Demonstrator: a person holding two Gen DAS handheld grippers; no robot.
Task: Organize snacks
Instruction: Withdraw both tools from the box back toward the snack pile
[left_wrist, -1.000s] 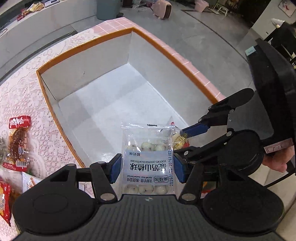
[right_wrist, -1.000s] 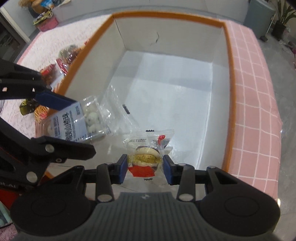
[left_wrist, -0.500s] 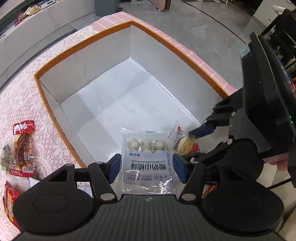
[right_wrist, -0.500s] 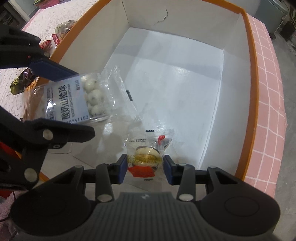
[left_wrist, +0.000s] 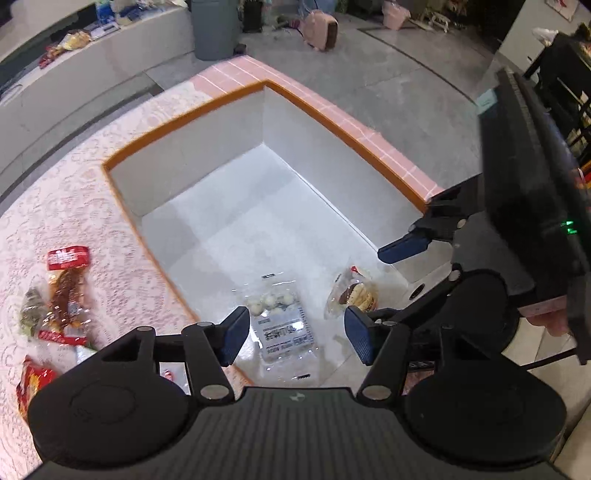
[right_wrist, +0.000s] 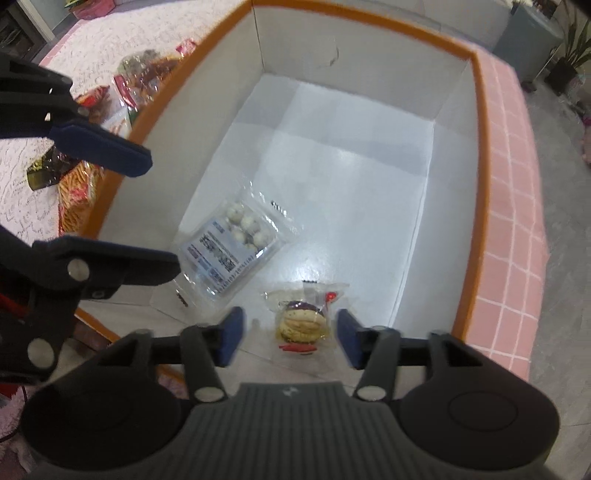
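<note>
A lace-covered bench (left_wrist: 74, 206) fills the left of the left wrist view, with a pink-tiled edge running behind the box toward the upper centre of the frame. On it stands a large open box (left_wrist: 258, 206) with white inner walls and an orange rim, taking up the middle of both views; in the right wrist view the box (right_wrist: 332, 155) runs from upper centre to the lower right. The left claw (left_wrist: 291, 338) hangs above the box's near corner at lower centre, its jaws wide apart and gripping nothing. The right claw (right_wrist: 288, 338) sits at lower centre of its own view, its jaws opening, with a snack between them that the pads do not touch. On the box floor lies a clear packet of white yogurt-coated balls (left_wrist: 282, 319), label side up, seen below the left claw; in the right wrist view the same packet (right_wrist: 229, 251) lies left of centre, tilted. Just beside it, nearer the box's right wall, rests a small wrapped sandwich biscuit (right_wrist: 301, 319), also visible at right of centre in the left wrist view (left_wrist: 354, 293). Loose red and yellow snack packs (left_wrist: 62, 291) lie on the lace outside the box, along the left edge of the frame.
</note>
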